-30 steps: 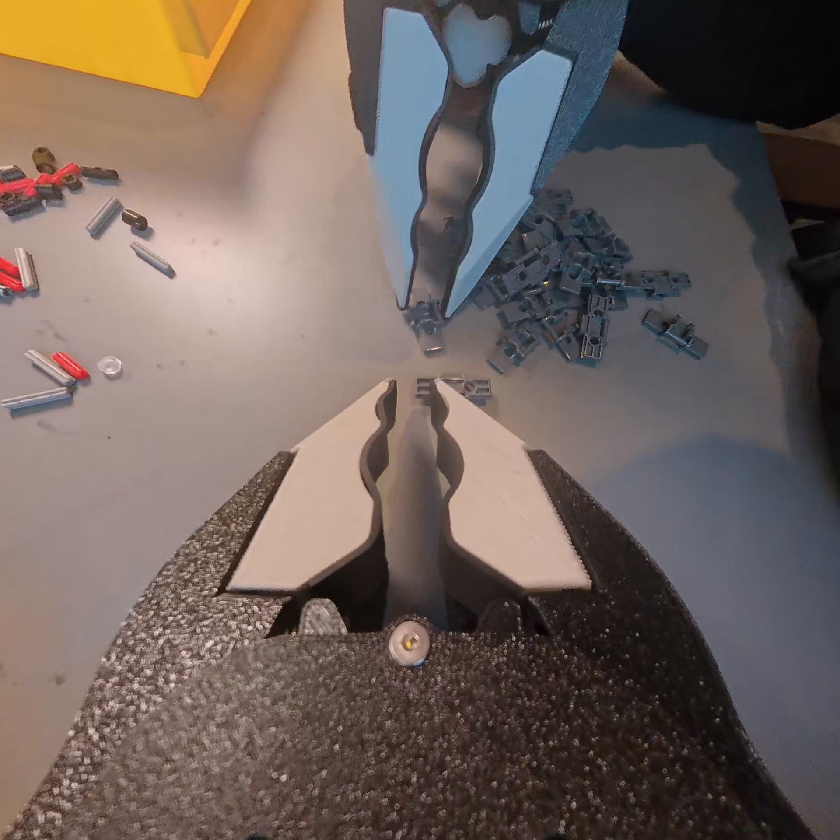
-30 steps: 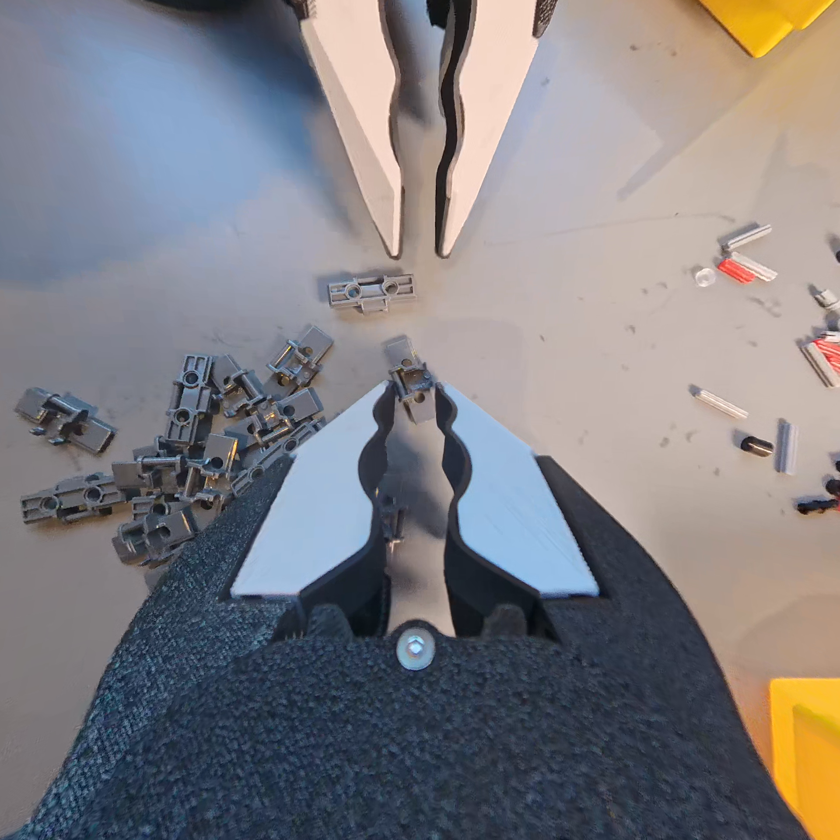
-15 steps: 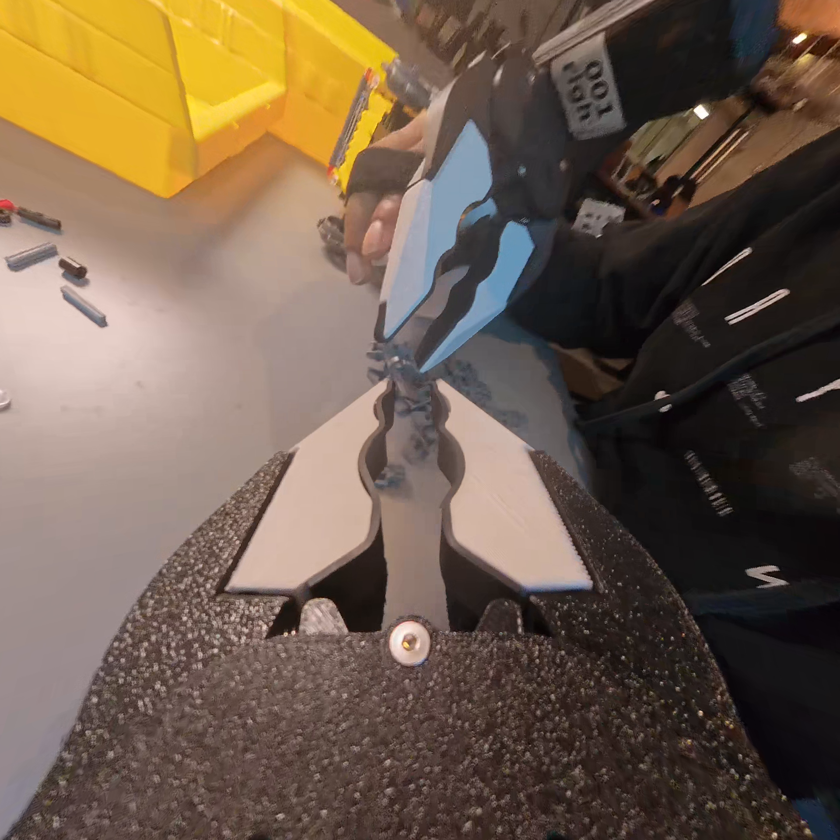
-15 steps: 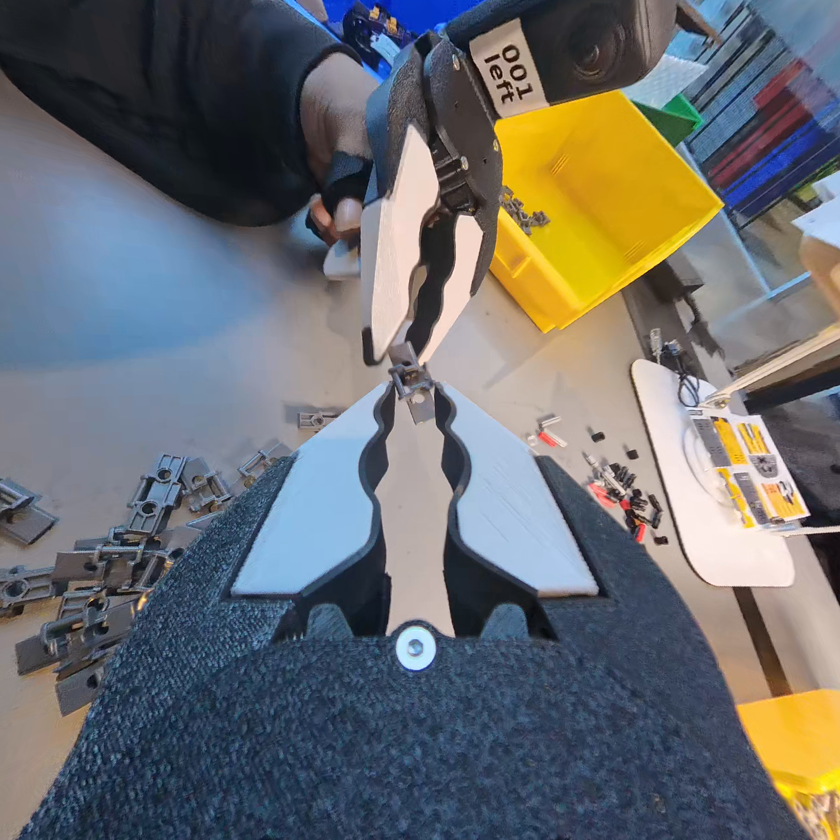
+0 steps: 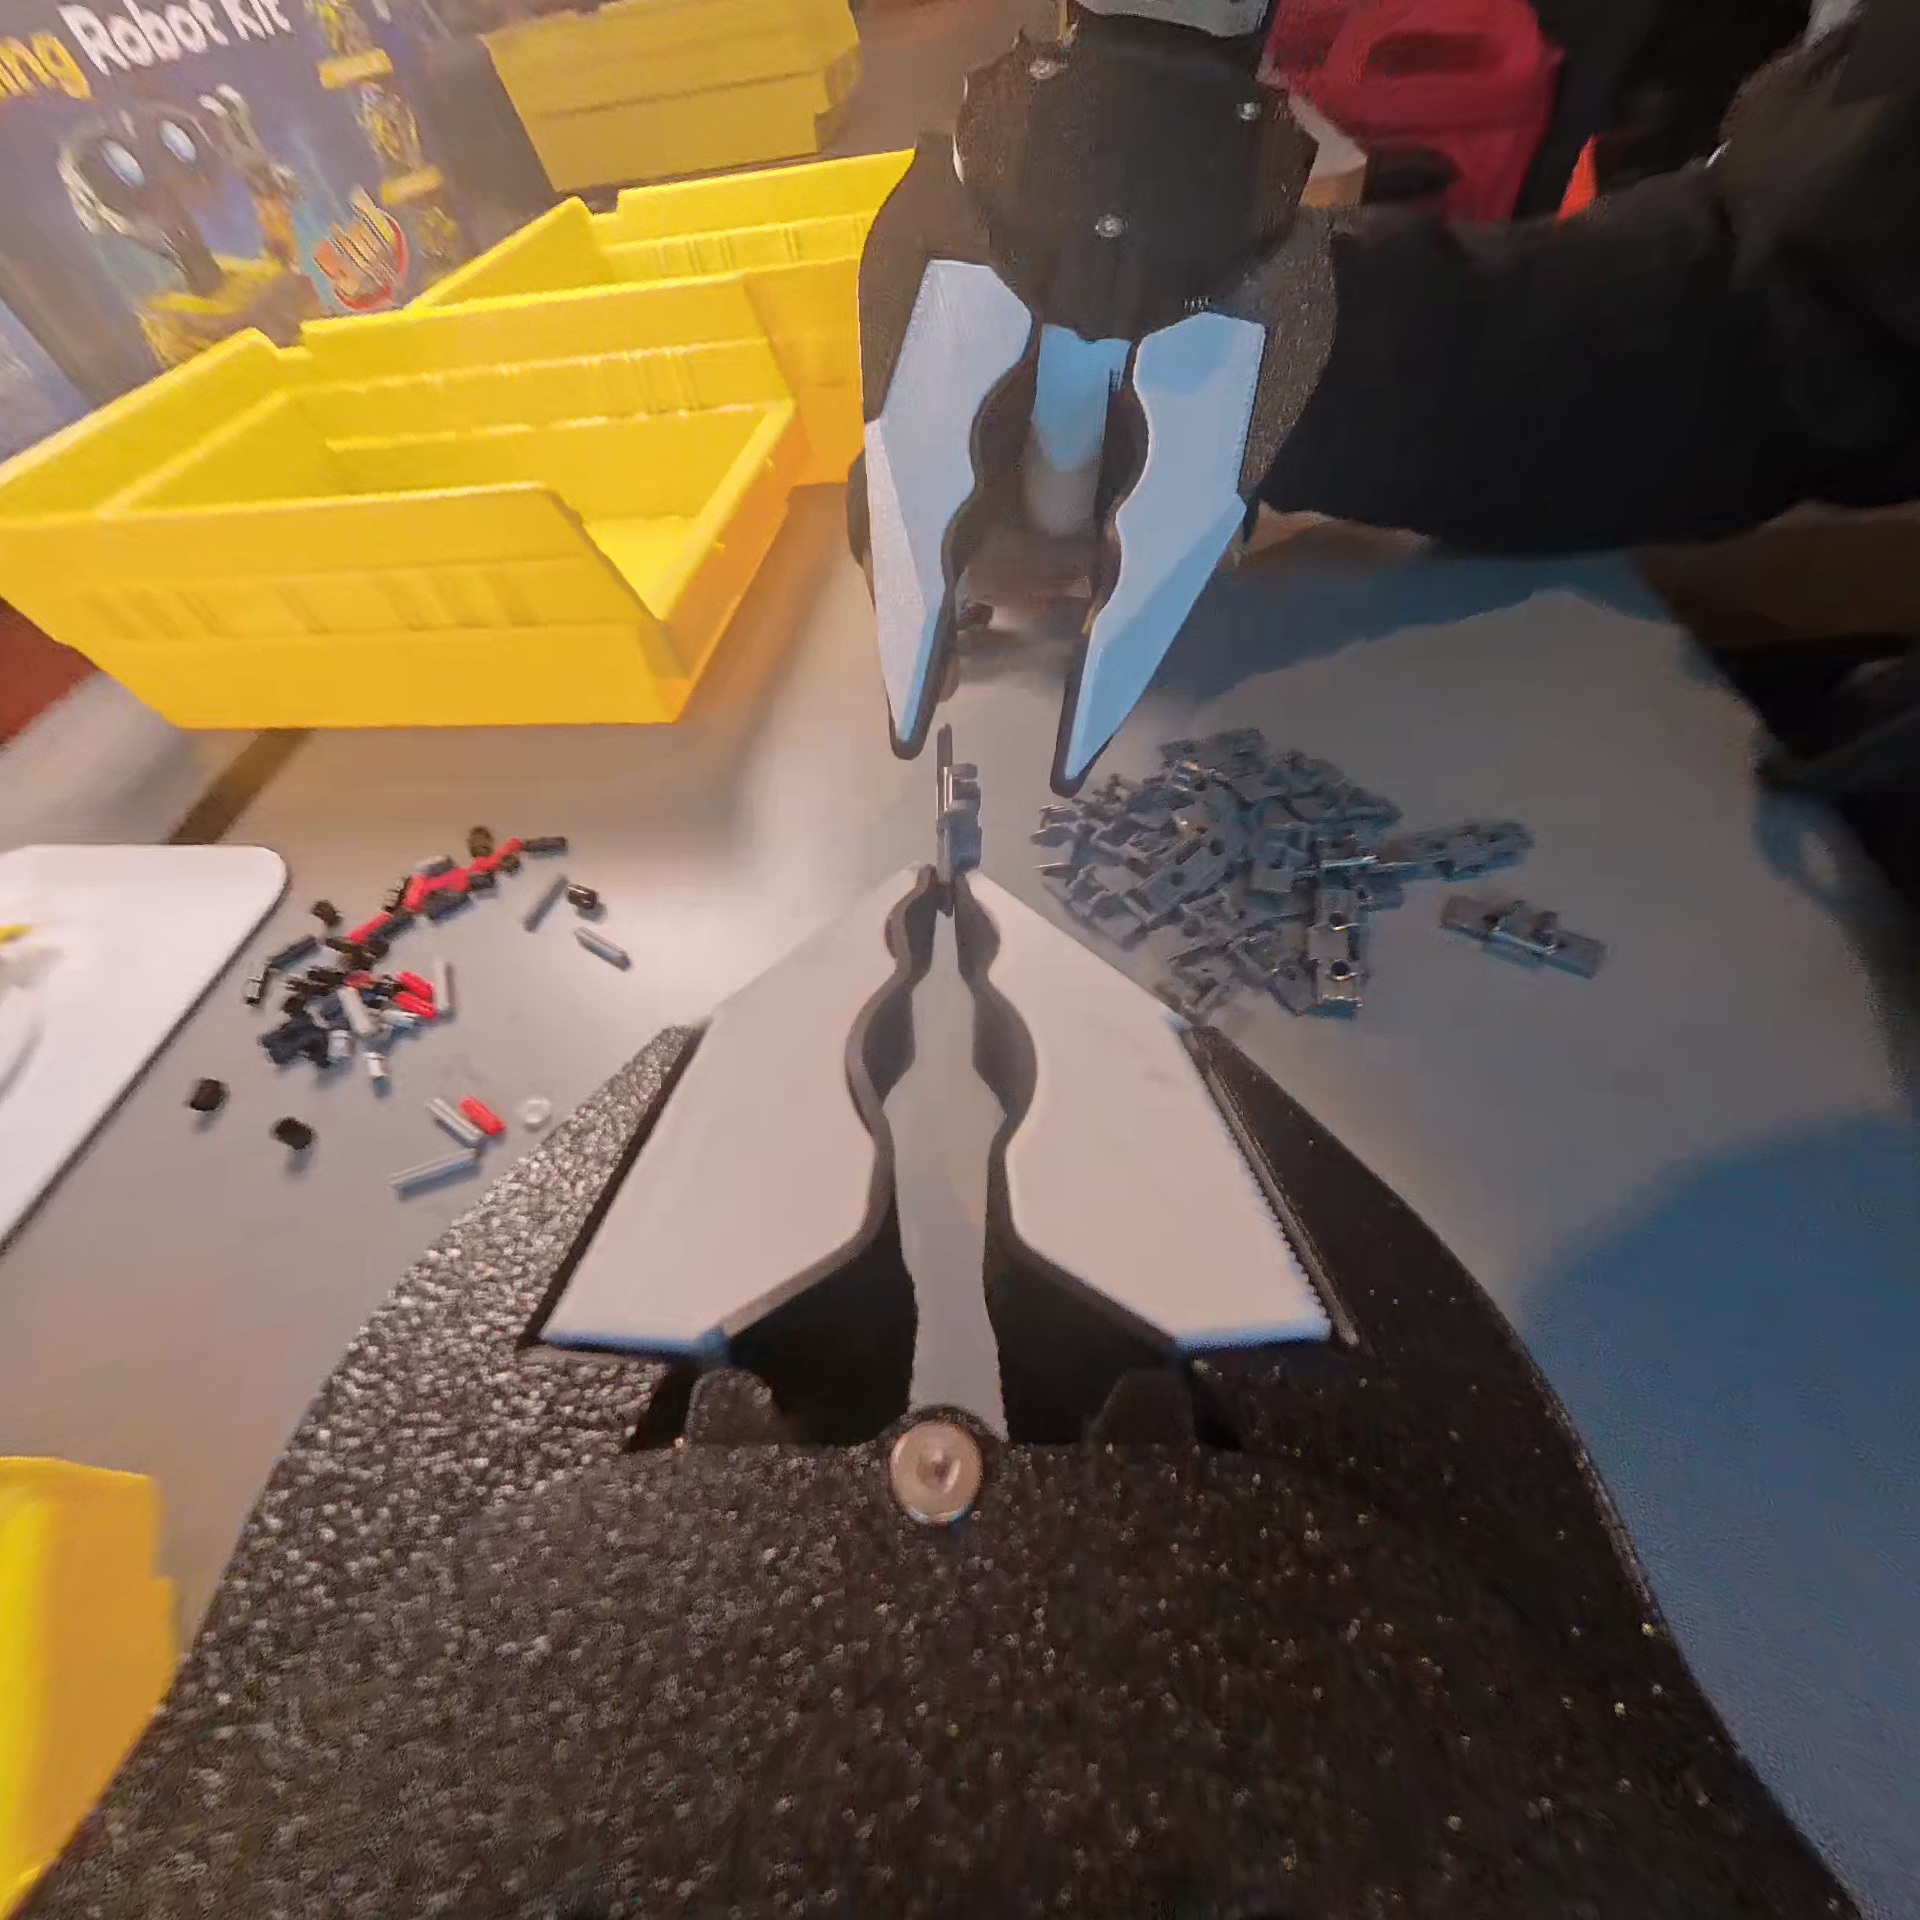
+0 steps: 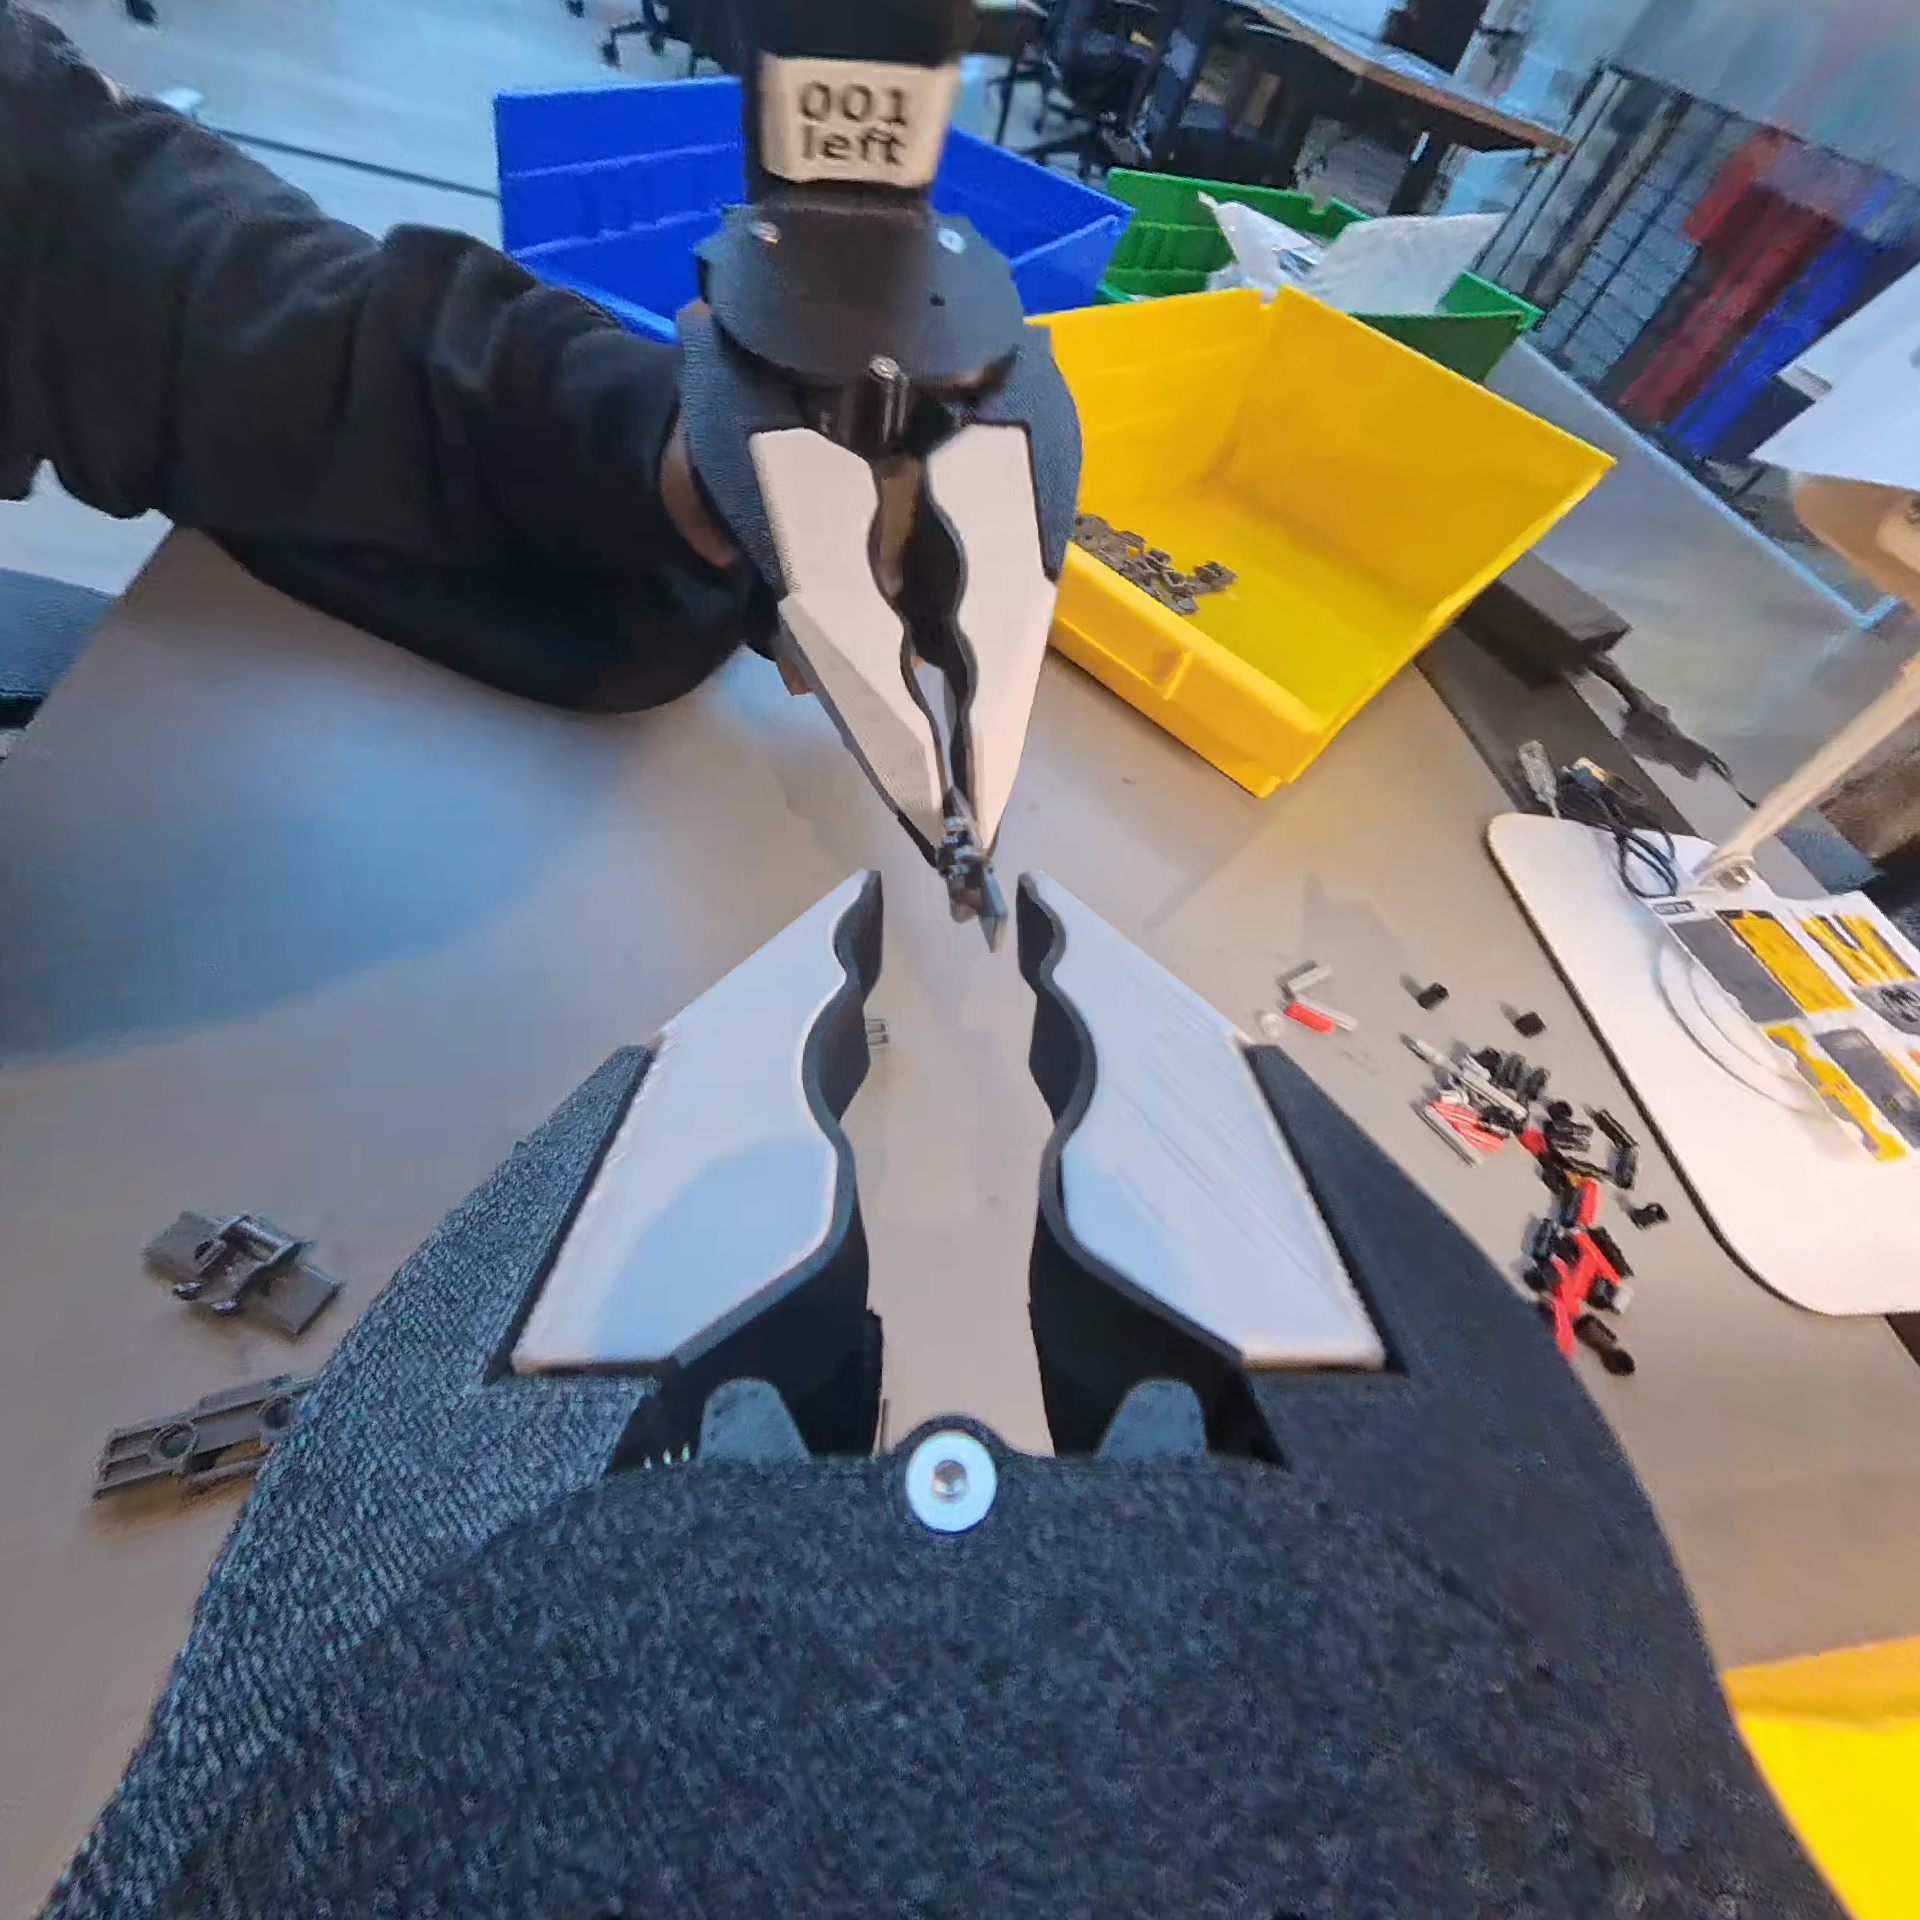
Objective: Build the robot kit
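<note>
My left gripper point(image 5: 940, 883) is shut on a small dark grey plastic piece point(image 5: 958, 805), which stands up out of its fingertips above the table. The right wrist view shows the same: the left gripper point(image 6: 956, 821) pinches the grey piece point(image 6: 971, 883) at its tips. My right gripper point(image 6: 949, 881) is open, one fingertip on each side of the piece's free end, and neither pad touches it. In the left wrist view the right gripper point(image 5: 987, 753) hangs open just beyond the piece. A pile of like grey pieces point(image 5: 1236, 862) lies on the grey table to the right.
Yellow bins point(image 5: 416, 561) stand at the back left. Another yellow bin point(image 6: 1330, 540) holds several grey pieces. Small red, black and grey pins point(image 5: 364, 966) lie scattered beside a white board point(image 5: 114, 987). Two loose grey pieces point(image 6: 239, 1268) lie apart. Blue point(image 6: 603, 177) and green bins stand behind. My left and right fingertips are right by each other.
Both grippers rose off the table and met tip to tip. My right gripper, which held the grey piece, has opened and let go. My left gripper has closed on it.
</note>
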`<act>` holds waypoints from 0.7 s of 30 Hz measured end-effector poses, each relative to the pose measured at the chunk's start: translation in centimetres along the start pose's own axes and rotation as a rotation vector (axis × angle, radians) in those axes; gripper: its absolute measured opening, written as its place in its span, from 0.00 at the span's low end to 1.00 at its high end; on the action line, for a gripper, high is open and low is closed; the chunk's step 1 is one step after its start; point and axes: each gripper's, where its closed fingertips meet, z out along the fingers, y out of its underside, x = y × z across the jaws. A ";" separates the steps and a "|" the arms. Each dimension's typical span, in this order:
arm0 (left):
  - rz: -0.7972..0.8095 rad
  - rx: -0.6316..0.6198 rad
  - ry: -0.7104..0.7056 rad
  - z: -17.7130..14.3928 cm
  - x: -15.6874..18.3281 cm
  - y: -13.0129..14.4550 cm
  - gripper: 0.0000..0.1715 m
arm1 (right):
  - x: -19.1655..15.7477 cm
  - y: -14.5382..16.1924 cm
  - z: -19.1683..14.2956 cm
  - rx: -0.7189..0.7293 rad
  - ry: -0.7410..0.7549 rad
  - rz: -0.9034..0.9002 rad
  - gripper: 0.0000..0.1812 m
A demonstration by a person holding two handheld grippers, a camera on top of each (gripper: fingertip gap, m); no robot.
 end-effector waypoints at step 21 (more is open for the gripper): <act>0.755 -0.469 -0.443 1.5 -2.2 2.9 0.00 | 1.5 4.6 2.1 -0.208 0.132 0.317 0.25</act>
